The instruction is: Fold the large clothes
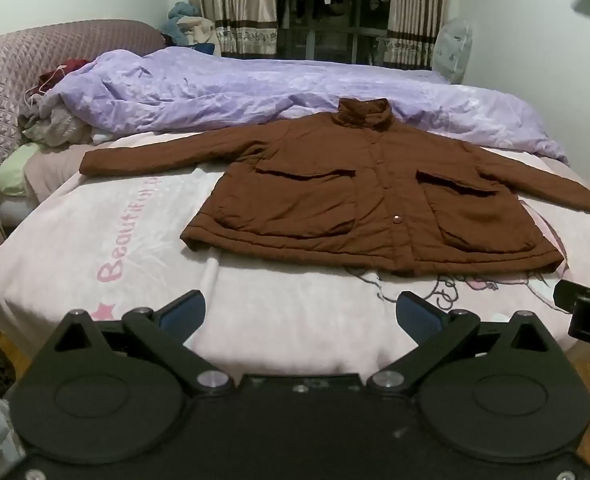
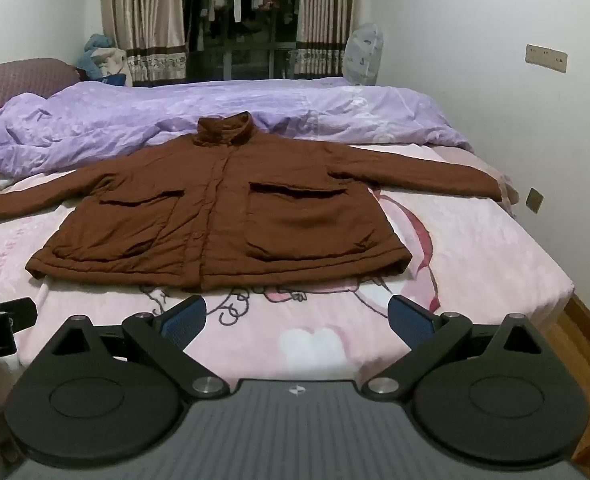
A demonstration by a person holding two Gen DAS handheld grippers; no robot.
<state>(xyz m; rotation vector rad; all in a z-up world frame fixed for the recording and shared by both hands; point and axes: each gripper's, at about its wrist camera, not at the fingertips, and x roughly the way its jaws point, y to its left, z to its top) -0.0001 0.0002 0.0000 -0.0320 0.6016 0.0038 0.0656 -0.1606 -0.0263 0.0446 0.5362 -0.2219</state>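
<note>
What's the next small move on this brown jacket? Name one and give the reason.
Probably bring the left gripper forward to the end of the sleeve on the left and pinch it. The brown jacket lies flat, front up, both sleeves spread on the pink blanket, nothing folded yet. Both the left and the right gripper are open, empty and short of the hem.

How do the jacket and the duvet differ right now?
The jacket is brown; the duvet is lilac. The jacket lies spread flat, front up, with both sleeves out; the duvet is bunched and wrinkled. The jacket sits nearer the grippers; the duvet lies behind it, along the far side of the bed. Both rest on the bed, and neither is touched: the left gripper and the right gripper are open and empty.
</note>
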